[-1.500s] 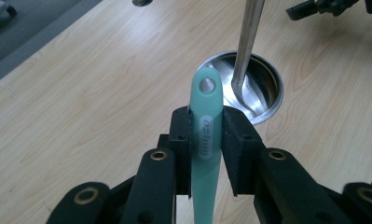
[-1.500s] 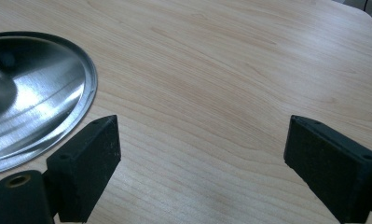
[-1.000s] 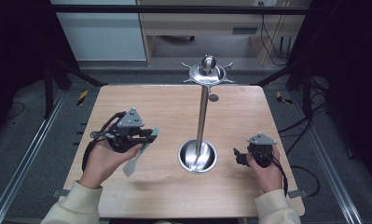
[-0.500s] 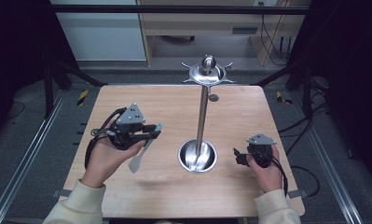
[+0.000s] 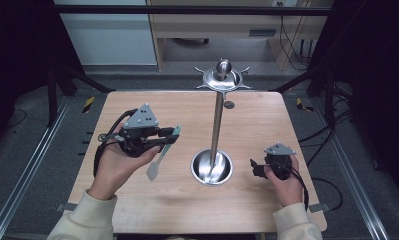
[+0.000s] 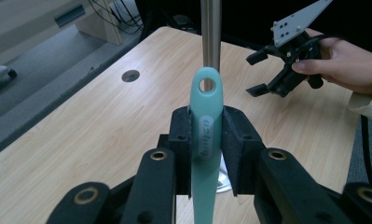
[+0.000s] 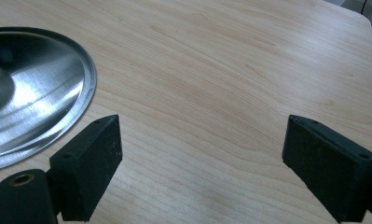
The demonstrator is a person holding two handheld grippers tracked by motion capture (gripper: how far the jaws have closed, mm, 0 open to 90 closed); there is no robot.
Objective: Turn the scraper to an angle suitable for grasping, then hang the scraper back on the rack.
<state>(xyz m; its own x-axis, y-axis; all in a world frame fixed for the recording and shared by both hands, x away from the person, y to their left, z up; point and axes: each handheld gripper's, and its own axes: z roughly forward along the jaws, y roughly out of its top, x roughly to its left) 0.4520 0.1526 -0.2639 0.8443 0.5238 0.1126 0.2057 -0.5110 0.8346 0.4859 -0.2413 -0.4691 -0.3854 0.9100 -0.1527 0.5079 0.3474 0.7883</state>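
Pale wood of the table (image 5: pixel 137 210) lies under both cream-sleeved forearms, which come in from the near edge. The right hand (image 5: pixel 282 175) rests low by the near right corner, its right gripper (image 7: pixel 200 154) aimed across the boards with jaws spread wide and nothing between them. The left hand (image 5: pixel 119 165) is raised clear of the tabletop, palm up, cradling the left gripper (image 5: pixel 169 137), whose pads are clamped on the handle of a mint-green spatula (image 6: pixel 206 135). Its blade hangs down toward the wood; its eyelet end points at the steel stand (image 5: pixel 216 130) beyond, whose pole rises from a round dish base to a hooked crown.
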